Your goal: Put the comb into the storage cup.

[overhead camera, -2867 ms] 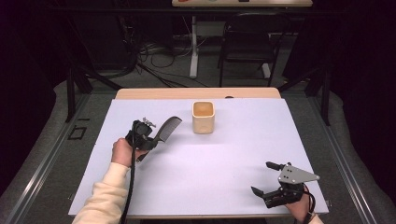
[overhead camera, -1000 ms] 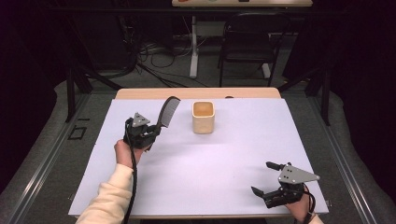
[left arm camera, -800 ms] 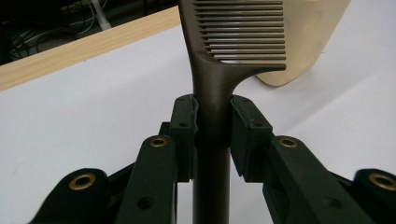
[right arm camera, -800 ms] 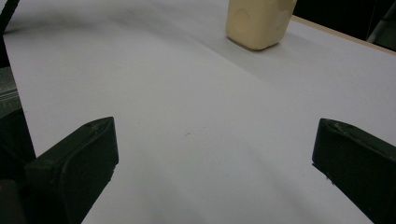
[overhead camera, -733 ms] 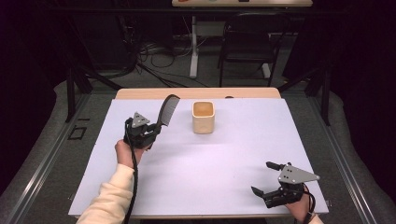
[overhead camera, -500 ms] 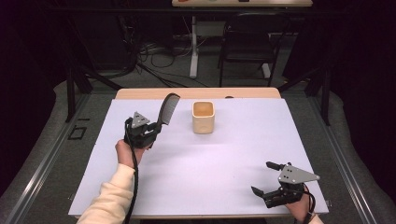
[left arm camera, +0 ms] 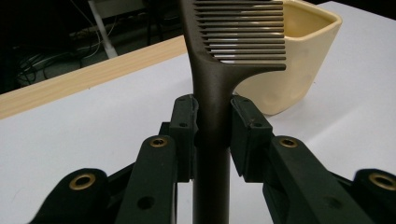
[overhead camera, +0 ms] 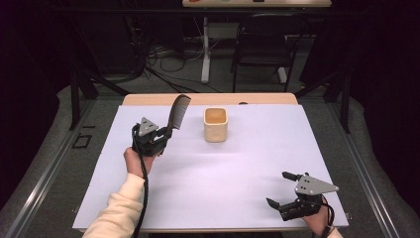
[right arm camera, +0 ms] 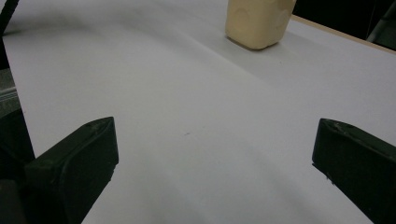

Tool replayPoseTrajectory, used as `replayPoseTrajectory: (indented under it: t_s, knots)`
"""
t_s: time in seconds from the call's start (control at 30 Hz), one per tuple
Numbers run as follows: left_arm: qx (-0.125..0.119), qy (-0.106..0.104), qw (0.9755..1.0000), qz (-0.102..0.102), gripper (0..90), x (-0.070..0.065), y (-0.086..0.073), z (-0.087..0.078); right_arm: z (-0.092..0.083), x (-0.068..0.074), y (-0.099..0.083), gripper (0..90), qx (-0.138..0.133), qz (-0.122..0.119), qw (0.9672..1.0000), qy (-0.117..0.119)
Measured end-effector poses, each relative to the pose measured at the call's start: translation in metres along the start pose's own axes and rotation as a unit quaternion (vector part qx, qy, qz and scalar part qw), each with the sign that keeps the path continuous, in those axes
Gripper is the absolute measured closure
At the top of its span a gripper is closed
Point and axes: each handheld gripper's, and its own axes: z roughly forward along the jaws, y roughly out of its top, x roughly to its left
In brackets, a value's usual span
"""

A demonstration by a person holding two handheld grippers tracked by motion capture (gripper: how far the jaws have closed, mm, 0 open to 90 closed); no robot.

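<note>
In the high view my left gripper (overhead camera: 161,140) sits left of centre, clamped on the handle of a dark comb (overhead camera: 178,111) that stands up and leans toward the top right of the frame. In the left gripper view the comb (left arm camera: 212,107) rises between my two pads, both pressing its handle, with its teeth pointing right in front of a cream square cup (left arm camera: 299,60). That cup (overhead camera: 216,125) stands just right of the comb, apart from it, on the white table cover (overhead camera: 223,178). My right gripper (overhead camera: 282,191) rests at the lower right, jaws spread wide with nothing between them.
</note>
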Motion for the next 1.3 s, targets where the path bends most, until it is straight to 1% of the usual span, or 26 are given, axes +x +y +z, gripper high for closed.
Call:
replayPoseTrajectory:
  t_s: [0.4,0.6,0.87,1.3]
  knots:
    - [-0.017,0.001,0.9998,-0.003,72.0,-0.0027,0.0022,0.0013,0.0006,-0.0002,-0.0002,0.1,0.0,0.001,1.0,0.0]
    - [-0.033,0.001,0.9994,-0.007,72.0,-0.0025,0.0029,0.0006,0.0006,-0.0004,-0.0003,0.1,0.0,0.001,1.0,-0.001]
    - [-0.036,0.0,0.9993,-0.008,72.0,-0.0037,0.0045,0.0017,0.0007,-0.0005,-0.0003,0.1,0.001,0.001,1.0,-0.001]
    - [-0.052,-0.004,0.9985,-0.014,72.0,-0.0064,0.0093,0.0041,0.001,-0.0004,-0.0005,0.1,0.0,0.001,1.0,-0.001]
